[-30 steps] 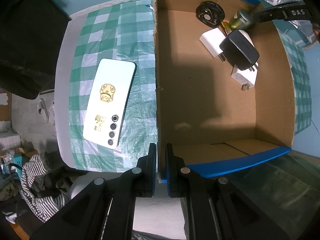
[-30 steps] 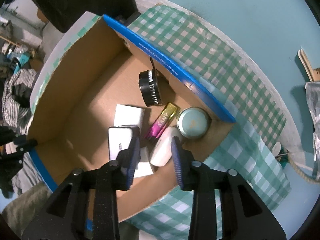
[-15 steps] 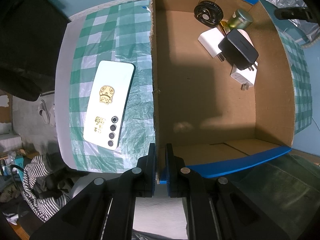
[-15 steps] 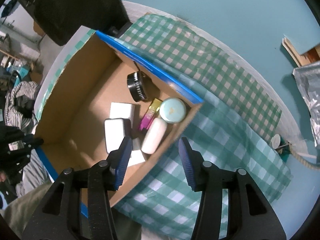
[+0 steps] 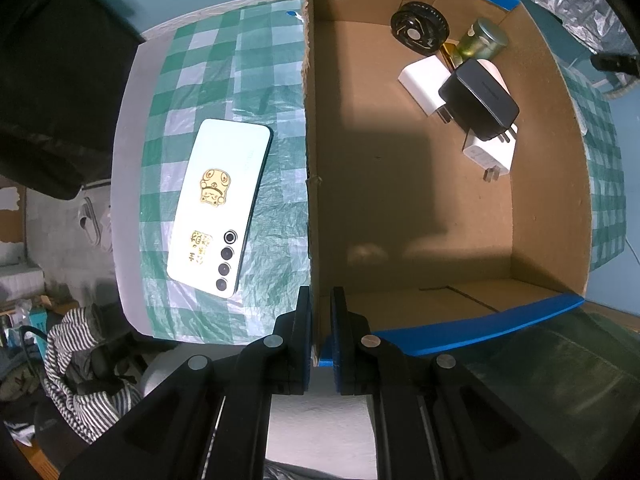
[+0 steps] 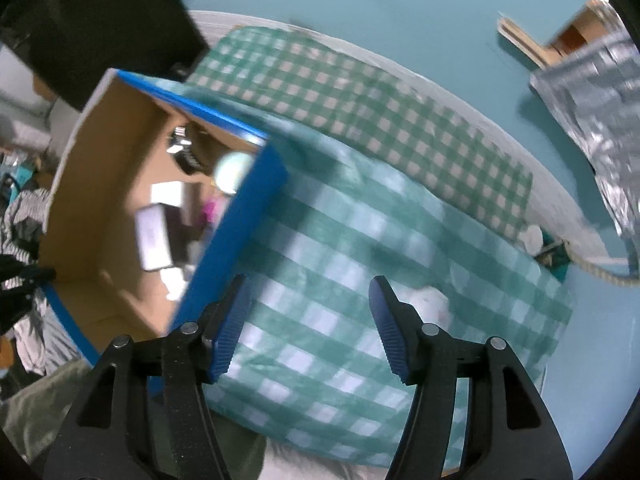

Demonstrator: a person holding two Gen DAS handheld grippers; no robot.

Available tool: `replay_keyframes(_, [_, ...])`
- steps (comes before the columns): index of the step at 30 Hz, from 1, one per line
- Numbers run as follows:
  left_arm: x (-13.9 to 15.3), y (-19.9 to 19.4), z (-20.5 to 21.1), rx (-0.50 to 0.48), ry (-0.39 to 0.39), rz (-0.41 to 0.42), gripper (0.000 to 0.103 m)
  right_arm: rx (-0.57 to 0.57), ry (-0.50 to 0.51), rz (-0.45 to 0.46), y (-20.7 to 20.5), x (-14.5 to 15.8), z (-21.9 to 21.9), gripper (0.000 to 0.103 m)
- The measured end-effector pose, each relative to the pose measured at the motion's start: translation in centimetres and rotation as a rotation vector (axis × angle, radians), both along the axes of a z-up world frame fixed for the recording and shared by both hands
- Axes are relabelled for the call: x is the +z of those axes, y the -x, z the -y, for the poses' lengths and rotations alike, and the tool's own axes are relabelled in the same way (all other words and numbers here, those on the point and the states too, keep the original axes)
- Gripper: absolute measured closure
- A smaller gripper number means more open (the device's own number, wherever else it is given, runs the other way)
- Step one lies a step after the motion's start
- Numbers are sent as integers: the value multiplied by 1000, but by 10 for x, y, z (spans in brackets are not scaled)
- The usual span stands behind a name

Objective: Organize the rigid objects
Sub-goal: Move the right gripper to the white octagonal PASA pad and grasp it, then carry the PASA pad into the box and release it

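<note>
Already boxed: a black round piece (image 5: pixel 418 28), a green tin (image 5: pixel 482 38), a white plug block (image 5: pixel 426 80), a black adapter (image 5: pixel 478 98) and a second white plug block (image 5: pixel 488 154) lie bunched in the far right corner of the cardboard box (image 5: pixel 400 200); the adapter rests on top of the white blocks.
Left to sort: a pale phone (image 5: pixel 220 204) lies camera side up on the checked cloth (image 5: pixel 192 100), just left of the box's left wall and outside it.
Progress: judging by this, most of the sorting looks done, and the phone is the one loose item in view.
Box: most of its floor is bare; its blue-edged near rim sits toward the left tongs.
Left tongs (image 5: pixel 320 328): pinched narrow on the near left corner of the box wall, pointing down, apparently steadying the box.
Right tongs (image 6: pixel 308 324): empty, their jaws have just been opening and now stand moderately apart; they point down over bare cloth to the right of the box, and that view is blurred.
Table: its pale edge (image 5: pixel 124 152) shows left of the cloth.
Next step, as a guess: the phone would go in.
</note>
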State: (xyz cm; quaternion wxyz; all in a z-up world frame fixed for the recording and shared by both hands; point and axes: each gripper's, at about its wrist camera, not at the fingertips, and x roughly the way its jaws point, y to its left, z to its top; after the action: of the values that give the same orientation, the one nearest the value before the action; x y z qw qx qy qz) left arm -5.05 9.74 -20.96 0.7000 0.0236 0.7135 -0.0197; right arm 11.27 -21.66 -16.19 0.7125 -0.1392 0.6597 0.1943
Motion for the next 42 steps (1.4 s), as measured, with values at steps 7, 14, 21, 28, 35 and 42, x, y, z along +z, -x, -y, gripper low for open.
replay_keyframes(7, [-1,0,-2,22,3,0,95,-102,38,-47,-14,-30,58,40])
replay_keyframes(14, [-1,1,-1,37,-2,0,95,-191,33,-92,-22,-67,103,39])
replay_keyframes(21, [-2,1,1,45,-16,-5,95,-147,32,-115,-18,-99,116,39])
replay_keyframes(28, [-1,2,2,60,-34,-7,95,-70,56,-101,-11,-123,122,39])
replay_keyframes(35, [-1,2,3,72,-42,-9,95,-46,58,-68,-12,-131,123,41])
replay_keyframes(42, [-2,2,2,83,-43,-10,95,-27,91,-75,-12,-137,115,46])
